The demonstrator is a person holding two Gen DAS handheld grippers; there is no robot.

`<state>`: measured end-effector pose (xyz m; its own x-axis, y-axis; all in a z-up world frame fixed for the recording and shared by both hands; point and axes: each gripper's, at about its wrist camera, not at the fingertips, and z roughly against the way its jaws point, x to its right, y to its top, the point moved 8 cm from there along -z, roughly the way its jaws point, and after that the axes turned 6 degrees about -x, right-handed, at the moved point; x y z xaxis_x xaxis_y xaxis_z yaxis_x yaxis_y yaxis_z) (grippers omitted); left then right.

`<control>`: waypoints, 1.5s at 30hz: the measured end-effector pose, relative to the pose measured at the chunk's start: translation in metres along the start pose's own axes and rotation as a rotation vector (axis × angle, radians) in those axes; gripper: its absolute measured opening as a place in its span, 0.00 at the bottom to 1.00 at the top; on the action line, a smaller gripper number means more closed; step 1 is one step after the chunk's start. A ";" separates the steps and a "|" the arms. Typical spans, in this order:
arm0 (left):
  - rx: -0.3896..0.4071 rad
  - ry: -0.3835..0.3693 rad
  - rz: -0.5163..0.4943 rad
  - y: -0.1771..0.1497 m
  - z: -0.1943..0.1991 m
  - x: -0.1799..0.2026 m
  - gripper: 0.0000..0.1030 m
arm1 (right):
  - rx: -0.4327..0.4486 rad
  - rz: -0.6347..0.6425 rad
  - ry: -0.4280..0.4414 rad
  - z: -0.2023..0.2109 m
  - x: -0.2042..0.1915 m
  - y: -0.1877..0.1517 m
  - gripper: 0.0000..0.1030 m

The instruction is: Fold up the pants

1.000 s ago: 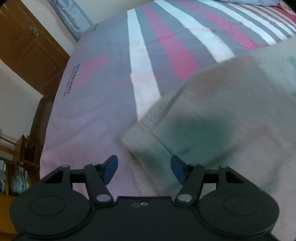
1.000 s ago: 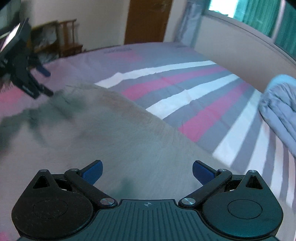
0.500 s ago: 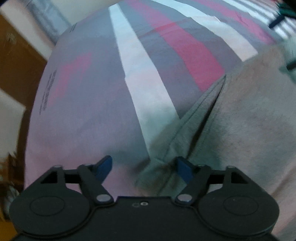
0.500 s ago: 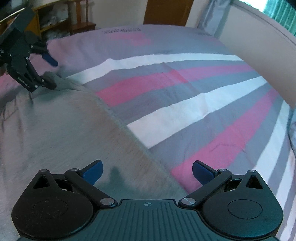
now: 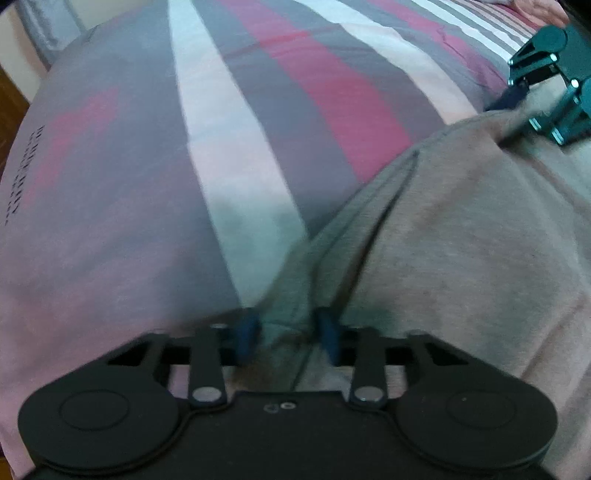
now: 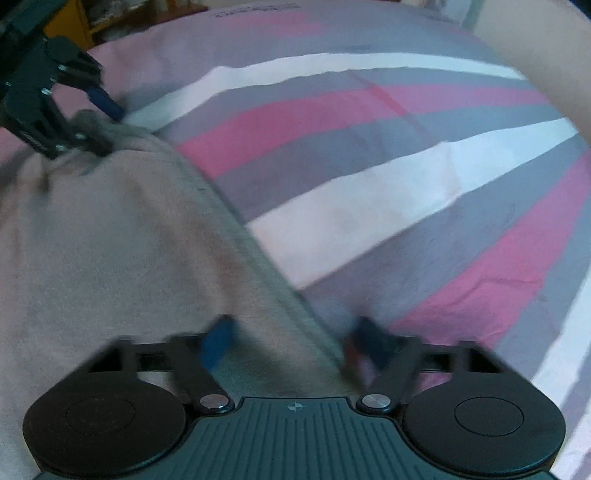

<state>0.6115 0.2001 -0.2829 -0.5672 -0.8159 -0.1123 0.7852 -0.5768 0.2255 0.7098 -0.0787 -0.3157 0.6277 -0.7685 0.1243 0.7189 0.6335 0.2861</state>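
Note:
The grey pants (image 5: 461, 240) lie flat on the striped bed cover (image 5: 147, 166). My left gripper (image 5: 288, 332) has its jaws narrowed around one corner of the pants' edge, cloth bunched between the blue pads. My right gripper (image 6: 295, 339) straddles the hem of the pants (image 6: 110, 240) at the other corner, its jaws blurred and partly closed with cloth between them. Each gripper shows in the other's view: the right gripper (image 5: 546, 85) at the far right, the left gripper (image 6: 55, 103) at the upper left, on the pants' edge.
The bed cover (image 6: 406, 147) has pink, grey and white stripes and stretches ahead of both grippers. A pale wall or headboard (image 6: 535, 44) rises at the right. Wooden furniture (image 6: 74, 18) stands beyond the bed's far left.
Both grippers have dropped to the pants' edge and their jaws have closed in from wide open onto the cloth. The right gripper is still moving, blurred.

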 end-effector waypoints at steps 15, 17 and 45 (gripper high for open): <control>0.270 0.208 -0.050 -0.052 0.124 0.063 0.08 | 0.178 0.018 -0.141 0.122 -0.094 -0.062 0.04; 0.290 0.222 -0.071 -0.078 0.144 0.088 0.08 | 0.204 -0.012 -0.124 0.140 -0.121 -0.086 0.04; 0.172 -0.023 0.602 -0.221 0.141 0.115 0.77 | 0.197 -0.352 -0.006 0.129 -0.271 -0.230 0.35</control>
<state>0.3378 0.2396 -0.2090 -0.0447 -0.9937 0.1032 0.9185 -0.0003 0.3955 0.3362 -0.0281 -0.2926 0.3512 -0.9363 -0.0083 0.8182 0.3026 0.4890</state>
